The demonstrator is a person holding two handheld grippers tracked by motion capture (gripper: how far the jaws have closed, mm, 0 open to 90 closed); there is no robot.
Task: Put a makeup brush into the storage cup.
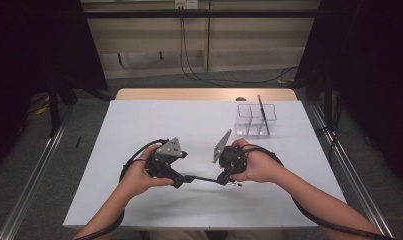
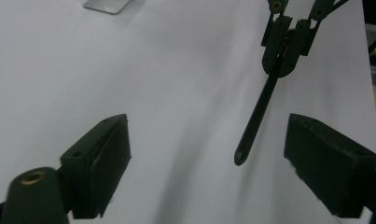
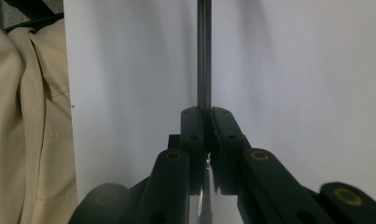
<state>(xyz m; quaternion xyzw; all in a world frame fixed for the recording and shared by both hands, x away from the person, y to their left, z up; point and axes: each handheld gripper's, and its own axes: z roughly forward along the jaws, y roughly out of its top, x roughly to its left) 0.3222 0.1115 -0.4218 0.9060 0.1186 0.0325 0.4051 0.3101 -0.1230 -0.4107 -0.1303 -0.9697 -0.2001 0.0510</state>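
My right gripper [image 3: 207, 114] is shut on a thin black rod [image 3: 204, 56], which sticks straight out past its pads. In the high view that rod [image 1: 201, 178] lies level between the two hands, low over the white table [image 1: 189, 125]. My left gripper [image 2: 209, 163] is open, and the free tip of the rod [image 2: 258, 112] hangs between its jaws, nearer the right one and touching neither. The right gripper [image 2: 288, 46] faces it from the far end of the rod. Both the left gripper [image 1: 181, 181] and the right gripper [image 1: 220, 180] are near the table's front middle.
A clear divided container [image 1: 255, 120] stands at the back right of the table, with a dark-tipped stick [image 1: 262, 112] leaning in it. Beige cloth [image 3: 31, 116] hangs at the table's near edge. Metal rails run along both sides of the table.
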